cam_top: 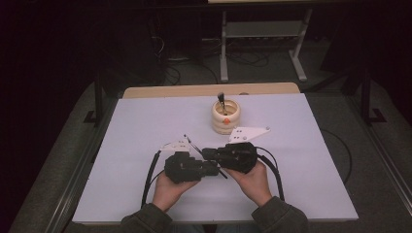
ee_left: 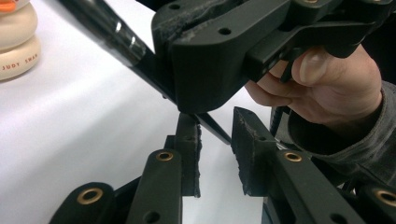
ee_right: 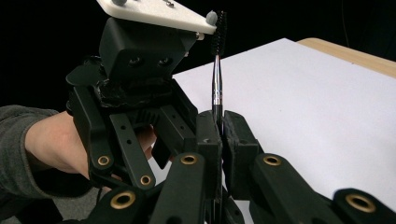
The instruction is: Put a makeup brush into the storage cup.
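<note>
A thin black brush with a bristled tip lies slantwise between my two grippers at the table's front middle. My right gripper is shut on its handle. In the right gripper view the brush rises straight out of those closed jaws, bristles at the top. My left gripper faces it from the left. In the left gripper view its jaws stand apart, and the handle's end reaches between their tips without either pad pressing on it. The right gripper looms just above.
A cream ringed holder with an orange dot stands behind the grippers, a dark brush upright in it. The white table top spreads to both sides. A wooden edge runs along the back, with a metal stand on the floor beyond.
</note>
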Tool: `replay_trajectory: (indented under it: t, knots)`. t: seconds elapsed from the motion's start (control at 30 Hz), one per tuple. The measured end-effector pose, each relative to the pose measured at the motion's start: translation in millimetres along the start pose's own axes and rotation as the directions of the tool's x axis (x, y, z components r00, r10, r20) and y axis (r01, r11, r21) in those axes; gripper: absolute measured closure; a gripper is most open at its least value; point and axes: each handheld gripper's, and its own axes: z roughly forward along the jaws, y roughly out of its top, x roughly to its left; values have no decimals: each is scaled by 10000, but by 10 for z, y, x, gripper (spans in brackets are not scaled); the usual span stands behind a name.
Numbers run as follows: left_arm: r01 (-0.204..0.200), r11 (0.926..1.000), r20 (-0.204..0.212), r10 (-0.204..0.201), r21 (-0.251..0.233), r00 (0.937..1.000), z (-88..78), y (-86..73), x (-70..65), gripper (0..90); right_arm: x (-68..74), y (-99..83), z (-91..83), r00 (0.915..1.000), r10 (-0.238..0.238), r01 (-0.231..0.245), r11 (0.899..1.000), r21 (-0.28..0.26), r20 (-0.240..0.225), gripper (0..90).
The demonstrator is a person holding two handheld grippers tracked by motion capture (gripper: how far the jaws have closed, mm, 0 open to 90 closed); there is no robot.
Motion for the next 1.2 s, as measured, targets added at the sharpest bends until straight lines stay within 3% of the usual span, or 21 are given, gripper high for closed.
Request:
replay_trajectory:
  t: [0.37,0.73,0.87,1.0,1.2]
  knots:
    - [113,9997,66,-112,-212,9999,6,7,-7,730,30,-24,-17,9997,-201,204,9996,-209,132,850]
    - [214,9995,118,-211,-240,9997,4,8,3,791,38,-51,-36,9992,-267,277,9990,-364,299,850]
    - [292,9988,262,-282,-382,9993,14,7,-1,782,45,-59,-46,9991,-279,293,9985,-457,327,850]
    - [348,9988,292,-338,-342,9990,35,6,-8,718,53,-71,-32,9992,-268,283,9984,-488,312,850]
    - [494,9983,429,-480,-324,9979,53,-2,12,742,85,-89,1,9988,-408,423,9974,-577,263,851]
